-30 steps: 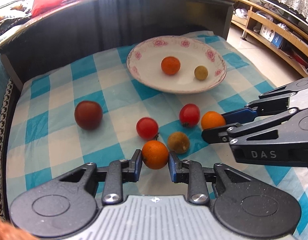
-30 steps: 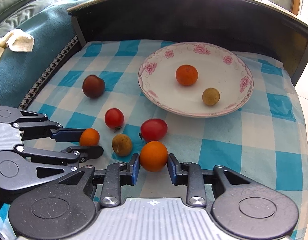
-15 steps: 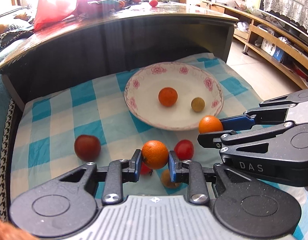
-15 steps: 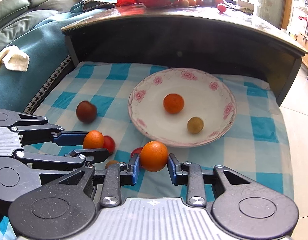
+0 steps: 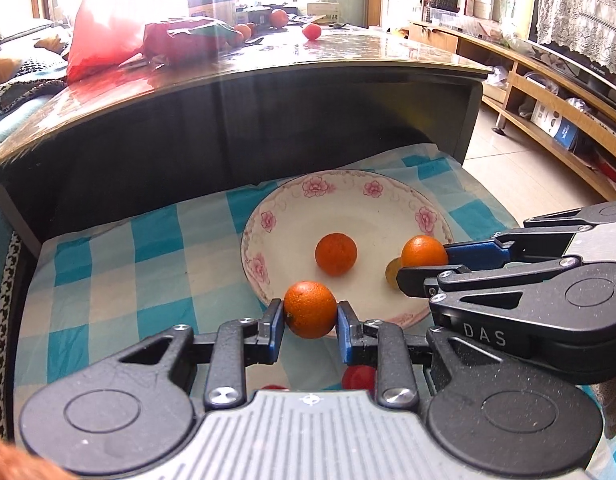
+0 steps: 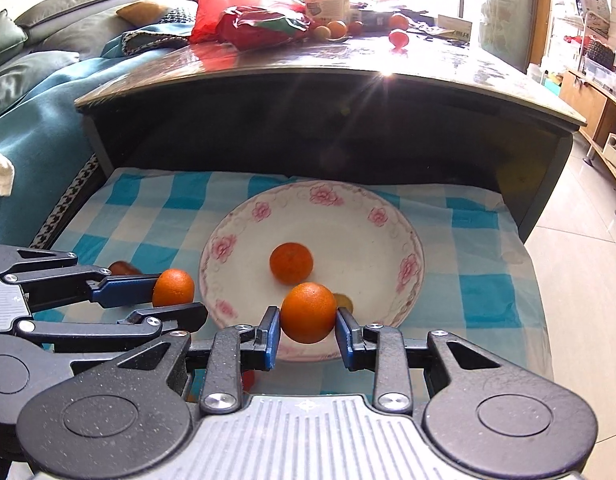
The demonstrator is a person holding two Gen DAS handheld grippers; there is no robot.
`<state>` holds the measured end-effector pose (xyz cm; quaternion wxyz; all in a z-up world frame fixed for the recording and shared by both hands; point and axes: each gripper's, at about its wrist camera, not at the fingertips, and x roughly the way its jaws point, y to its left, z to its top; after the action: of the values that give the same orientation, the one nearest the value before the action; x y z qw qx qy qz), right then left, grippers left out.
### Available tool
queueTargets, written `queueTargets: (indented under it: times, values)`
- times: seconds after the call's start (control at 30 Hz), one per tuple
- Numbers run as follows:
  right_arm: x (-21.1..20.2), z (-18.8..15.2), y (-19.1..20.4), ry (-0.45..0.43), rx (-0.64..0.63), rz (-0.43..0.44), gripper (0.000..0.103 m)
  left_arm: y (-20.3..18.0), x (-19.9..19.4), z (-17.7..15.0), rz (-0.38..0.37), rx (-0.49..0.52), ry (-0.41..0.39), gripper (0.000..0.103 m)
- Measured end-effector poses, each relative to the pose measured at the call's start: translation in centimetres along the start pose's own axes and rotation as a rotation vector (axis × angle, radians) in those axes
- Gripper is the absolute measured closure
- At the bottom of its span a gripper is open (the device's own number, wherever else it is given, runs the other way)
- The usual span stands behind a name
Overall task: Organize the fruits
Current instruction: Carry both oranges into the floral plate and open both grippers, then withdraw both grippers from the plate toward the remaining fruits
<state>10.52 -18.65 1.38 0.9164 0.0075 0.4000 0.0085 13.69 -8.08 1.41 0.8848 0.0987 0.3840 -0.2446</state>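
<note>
My left gripper (image 5: 310, 330) is shut on an orange (image 5: 310, 309) and holds it above the near left rim of the white flowered plate (image 5: 291, 208). My right gripper (image 6: 308, 334) is shut on another orange (image 6: 308, 312) above the plate's (image 6: 392, 216) near rim. Each gripper shows in the other's view: the right one (image 5: 426, 262) with its orange (image 5: 424, 251), the left one (image 6: 175, 300) with its orange (image 6: 173, 287). On the plate lie an orange (image 5: 336, 254) and a small yellow-brown fruit (image 5: 392, 270), half hidden.
The plate stands on a blue checked cloth (image 5: 119, 280) under a dark table (image 5: 227, 92). A red tomato (image 5: 358, 378) peeks out below my left gripper. A dark red fruit (image 6: 123, 268) lies left on the cloth. A sofa (image 6: 35, 92) is at the left.
Both grippers have lifted their oranges off the cloth and carried them forward over the plate's near rim. The loose fruits on the cloth have dropped out of sight below.
</note>
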Motion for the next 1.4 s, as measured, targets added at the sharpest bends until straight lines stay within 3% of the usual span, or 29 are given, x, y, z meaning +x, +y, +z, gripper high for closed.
queueTargets:
  times: [0.57,1.0,1.4]
  values:
    - [2.9,0.4,-1.9,0.015,0.015,-0.004,0.076,0.3,3.4,0.4,-0.028,-0.019,0.022,0.067]
    - [2.8,0.5,-2.4,-0.004,0.032,0.001,0.07,0.7,3.4,0.4,-0.015,-0.036,0.013,0.065]
    - [1.1,1.2,-3.3,-0.058,0.056,-0.004,0.069,1.7,1.9,0.9,-0.009,-0.056,-0.018,0.064]
